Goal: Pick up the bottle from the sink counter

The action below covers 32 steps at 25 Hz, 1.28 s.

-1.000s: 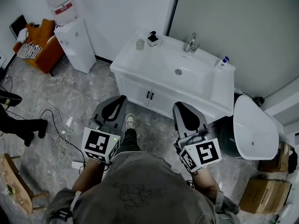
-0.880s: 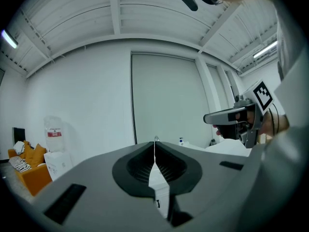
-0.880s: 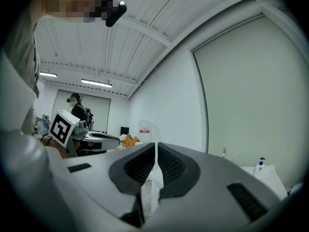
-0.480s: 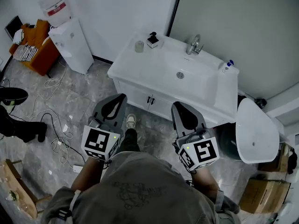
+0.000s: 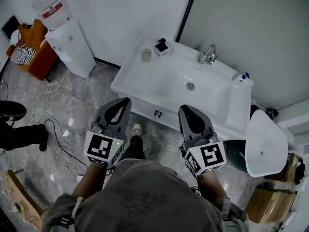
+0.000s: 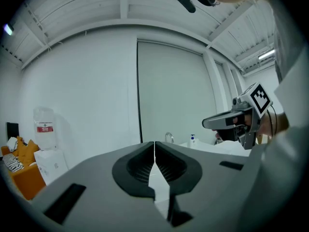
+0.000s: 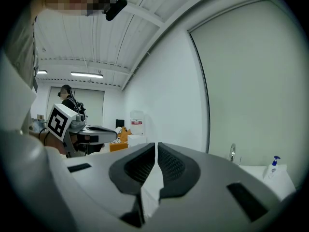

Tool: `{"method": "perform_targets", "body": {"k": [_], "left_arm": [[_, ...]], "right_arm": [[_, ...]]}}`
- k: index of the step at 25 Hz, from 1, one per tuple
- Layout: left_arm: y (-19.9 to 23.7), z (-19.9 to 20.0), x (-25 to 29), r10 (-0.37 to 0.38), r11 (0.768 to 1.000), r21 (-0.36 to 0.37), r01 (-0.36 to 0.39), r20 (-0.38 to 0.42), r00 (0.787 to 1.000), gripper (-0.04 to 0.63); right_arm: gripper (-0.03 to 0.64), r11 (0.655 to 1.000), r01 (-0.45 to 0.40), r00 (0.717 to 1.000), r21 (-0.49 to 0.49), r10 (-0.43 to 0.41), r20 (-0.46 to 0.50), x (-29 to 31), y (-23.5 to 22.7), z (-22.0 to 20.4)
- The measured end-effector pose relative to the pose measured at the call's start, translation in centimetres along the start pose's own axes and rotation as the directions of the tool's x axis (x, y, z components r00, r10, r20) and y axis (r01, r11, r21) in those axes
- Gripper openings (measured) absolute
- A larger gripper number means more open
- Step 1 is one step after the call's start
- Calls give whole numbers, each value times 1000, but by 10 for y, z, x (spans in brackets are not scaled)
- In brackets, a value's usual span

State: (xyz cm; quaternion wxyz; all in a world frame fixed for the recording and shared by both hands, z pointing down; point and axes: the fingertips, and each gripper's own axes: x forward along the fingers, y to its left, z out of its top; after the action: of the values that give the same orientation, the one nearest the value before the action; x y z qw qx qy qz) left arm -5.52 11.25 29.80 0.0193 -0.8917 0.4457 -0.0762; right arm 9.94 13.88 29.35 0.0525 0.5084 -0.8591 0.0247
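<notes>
A small clear bottle with a blue top [image 5: 241,78] stands upright at the right end of the white sink counter [image 5: 140,79]. It also shows far off as a bottle [image 6: 192,139] in the left gripper view and as a bottle [image 7: 274,166] in the right gripper view. My left gripper [image 5: 125,102] and right gripper [image 5: 185,109] are held side by side in front of the cabinet, short of the counter. Both are shut with nothing between their jaws. The shut left gripper [image 6: 154,145] and right gripper [image 7: 156,146] point toward the wall.
A faucet [image 5: 208,55], a black-and-white dispenser [image 5: 161,46] and a small cup [image 5: 146,55] stand on the counter's back. A water dispenser [image 5: 67,37] is at the left, cables [image 5: 55,129] lie on the floor, and a white lidded bin [image 5: 264,139] is at the right.
The head view has shifted: the sink counter now sits further right and lower in it, a little nearer. Both grippers stay shut and keep their places in the view.
</notes>
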Motion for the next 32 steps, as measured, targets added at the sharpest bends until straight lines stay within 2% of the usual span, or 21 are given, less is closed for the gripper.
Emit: {"method": "perform_targets", "body": {"k": [12,16,25,32], "left_arm": [[91,11,104,-42,999,21,42,-16,999,20],[122,12,134,-71,997,35,72,-16,997,20],[174,6,191,-140,990,14,140,-7,990,20],[200,-1,212,-106,994,27,106,4,994,20]], "right_arm": [[37,999,44,997,-22,-45,-60,129,-61,13],[37,998,53,997,-33,-54,-54,171,-70,25],[37,997,61,995,-54,-65,-74,250,-84,38],[37,994,82,993,-66,-86,-75,275,-100,42]]}}
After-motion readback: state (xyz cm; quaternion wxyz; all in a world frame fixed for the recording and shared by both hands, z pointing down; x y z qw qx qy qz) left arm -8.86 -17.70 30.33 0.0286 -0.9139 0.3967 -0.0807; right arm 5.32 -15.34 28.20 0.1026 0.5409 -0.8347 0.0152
